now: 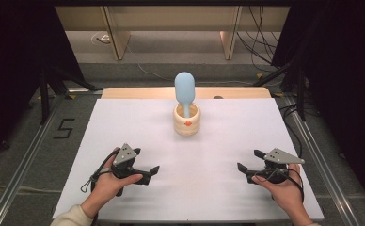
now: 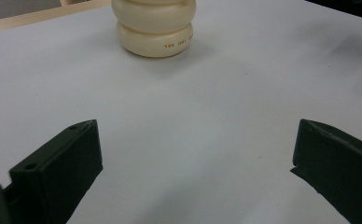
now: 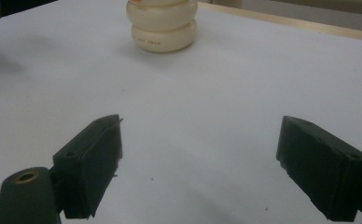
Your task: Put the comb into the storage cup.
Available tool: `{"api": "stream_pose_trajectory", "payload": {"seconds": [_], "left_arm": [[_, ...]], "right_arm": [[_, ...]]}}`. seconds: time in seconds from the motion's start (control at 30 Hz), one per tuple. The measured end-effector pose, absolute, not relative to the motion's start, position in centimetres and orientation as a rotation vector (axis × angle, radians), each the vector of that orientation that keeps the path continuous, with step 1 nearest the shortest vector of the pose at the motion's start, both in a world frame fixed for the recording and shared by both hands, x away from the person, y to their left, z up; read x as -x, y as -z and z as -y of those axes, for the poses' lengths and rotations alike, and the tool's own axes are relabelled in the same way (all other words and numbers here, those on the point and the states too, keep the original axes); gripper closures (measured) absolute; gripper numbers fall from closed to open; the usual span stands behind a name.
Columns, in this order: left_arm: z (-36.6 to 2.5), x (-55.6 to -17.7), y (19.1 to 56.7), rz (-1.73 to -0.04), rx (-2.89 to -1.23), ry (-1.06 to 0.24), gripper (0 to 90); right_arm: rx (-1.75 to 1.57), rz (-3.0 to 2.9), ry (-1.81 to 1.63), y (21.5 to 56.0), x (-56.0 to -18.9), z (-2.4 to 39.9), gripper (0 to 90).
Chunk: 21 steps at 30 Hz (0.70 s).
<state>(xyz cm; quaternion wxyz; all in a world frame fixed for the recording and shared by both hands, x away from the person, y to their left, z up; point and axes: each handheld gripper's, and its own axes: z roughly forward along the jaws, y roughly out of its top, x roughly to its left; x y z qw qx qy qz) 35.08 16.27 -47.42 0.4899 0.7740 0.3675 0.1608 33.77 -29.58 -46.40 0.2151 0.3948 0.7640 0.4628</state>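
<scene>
White sheet (image 1: 209, 188) covers the table, pale wood edge showing at its far side; grey floor around it, dark curtains left and right.

Nearest me, my two hands at the sheet's near edge. Left hand (image 1: 109, 181) holds the left gripper (image 1: 146, 175), jaws pointing inward toward the middle. In the left gripper view its two black jaws stand wide apart, bare sheet between them, nothing held.

Right hand (image 1: 284, 186) holds the right gripper (image 1: 247, 165), jaws also pointing inward. In the right gripper view its jaws are spread wide too, nothing between them but sheet. Both grippers well apart from each other and from the cup.

Farther on, the cup (image 1: 186, 120): cream, ribbed, upright, centred toward the far half of the sheet. Small red lettering low on its side in both gripper views. Orange mark on the wall facing me in the high view.

Blue spoon (image 1: 185, 89) stands in the cup, handle down, broad end up above the rim.

Beyond the table, wooden furniture legs and loose cables on the floor.
</scene>
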Motion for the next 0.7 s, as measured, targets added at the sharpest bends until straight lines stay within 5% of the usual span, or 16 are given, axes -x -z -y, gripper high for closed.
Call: {"api": "stream_pose_trajectory", "payload": {"seconds": [0.7], "left_arm": [[-16.31, -35.07, 47.44, -0.889, -1.882, -0.386, 0.9]], "right_arm": [[-1.067, -2.12, -1.269, 46.73, -33.28, 29.8, 15.7]]}}
